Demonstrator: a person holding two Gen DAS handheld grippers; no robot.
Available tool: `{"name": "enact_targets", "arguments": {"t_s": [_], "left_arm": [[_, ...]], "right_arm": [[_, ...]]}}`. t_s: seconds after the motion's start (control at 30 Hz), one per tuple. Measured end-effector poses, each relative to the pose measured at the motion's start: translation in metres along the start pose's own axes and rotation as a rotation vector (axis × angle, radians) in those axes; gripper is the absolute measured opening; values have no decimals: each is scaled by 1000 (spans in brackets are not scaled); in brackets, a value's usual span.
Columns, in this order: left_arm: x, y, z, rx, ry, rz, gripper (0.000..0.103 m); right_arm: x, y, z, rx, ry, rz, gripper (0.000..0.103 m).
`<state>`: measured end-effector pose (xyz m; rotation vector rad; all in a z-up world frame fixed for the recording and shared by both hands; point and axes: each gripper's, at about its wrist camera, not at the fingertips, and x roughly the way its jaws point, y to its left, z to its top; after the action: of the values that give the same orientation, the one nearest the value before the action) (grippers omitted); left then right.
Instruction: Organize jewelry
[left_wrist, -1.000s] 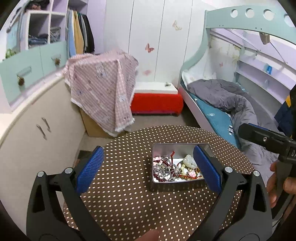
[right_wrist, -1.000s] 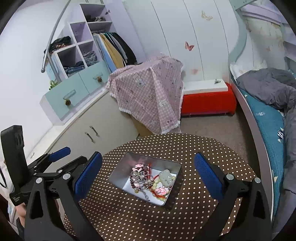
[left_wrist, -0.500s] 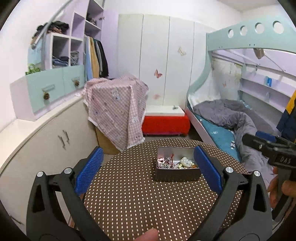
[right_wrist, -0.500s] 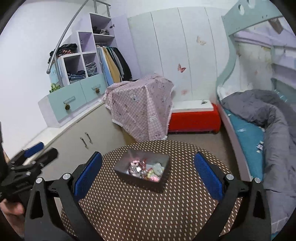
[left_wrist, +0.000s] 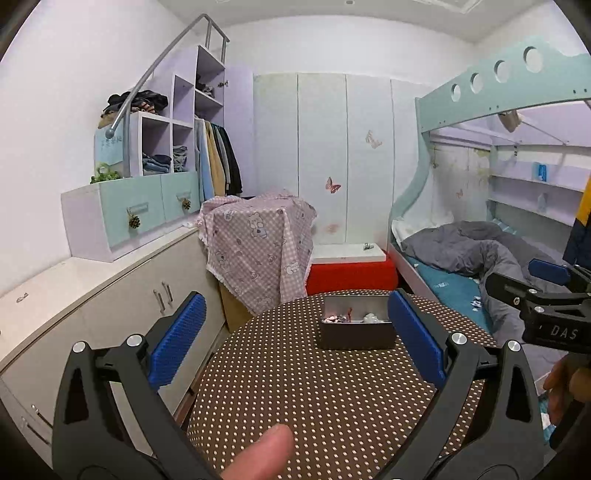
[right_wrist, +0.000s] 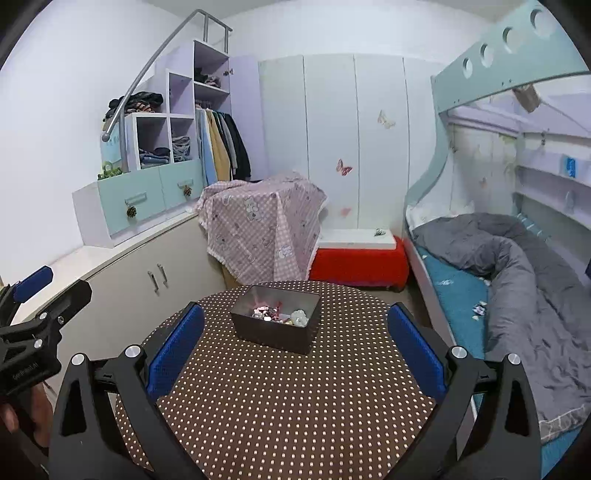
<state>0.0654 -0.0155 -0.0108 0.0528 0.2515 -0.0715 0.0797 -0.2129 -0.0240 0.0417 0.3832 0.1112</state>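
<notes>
A metal tin (left_wrist: 355, 334) (right_wrist: 275, 334) full of mixed jewelry (left_wrist: 351, 317) (right_wrist: 277, 314), beads and a pale stone piece, stands on the far part of a round brown dotted table (left_wrist: 314, 387) (right_wrist: 288, 398). My left gripper (left_wrist: 295, 339) is open and empty, held back from the tin near the table's front edge. My right gripper (right_wrist: 295, 339) is open and empty, also well short of the tin. Each gripper shows at the edge of the other's view, the right one (left_wrist: 546, 299) and the left one (right_wrist: 37, 295).
A low white cabinet (left_wrist: 92, 306) runs along the left. A pink checked cloth (left_wrist: 258, 247) covers a box behind the table, beside a red bench (left_wrist: 351, 275). A bunk bed with a grey duvet (right_wrist: 517, 266) is at the right.
Both grippers have pulled back and tilted up from over the tin. The tin now looks smaller and farther, seen from the side. Both stay open.
</notes>
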Motion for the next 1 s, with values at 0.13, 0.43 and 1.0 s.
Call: {"name": "enact_targets", "arguments": {"t_s": [0.13,0.43,1.0], "left_arm": [[-24,-2,3,-6,-22,37,97],[-63,-10,8,1,-61,107,97],[-64,-4,6,-28,-47,102,97]], "right_arm": [[-24,4,-3,4,-40,-33,96],[-57,11,-10,10,-89,-51,96],[-55,18,-14,-4,-87,-38,96]]}}
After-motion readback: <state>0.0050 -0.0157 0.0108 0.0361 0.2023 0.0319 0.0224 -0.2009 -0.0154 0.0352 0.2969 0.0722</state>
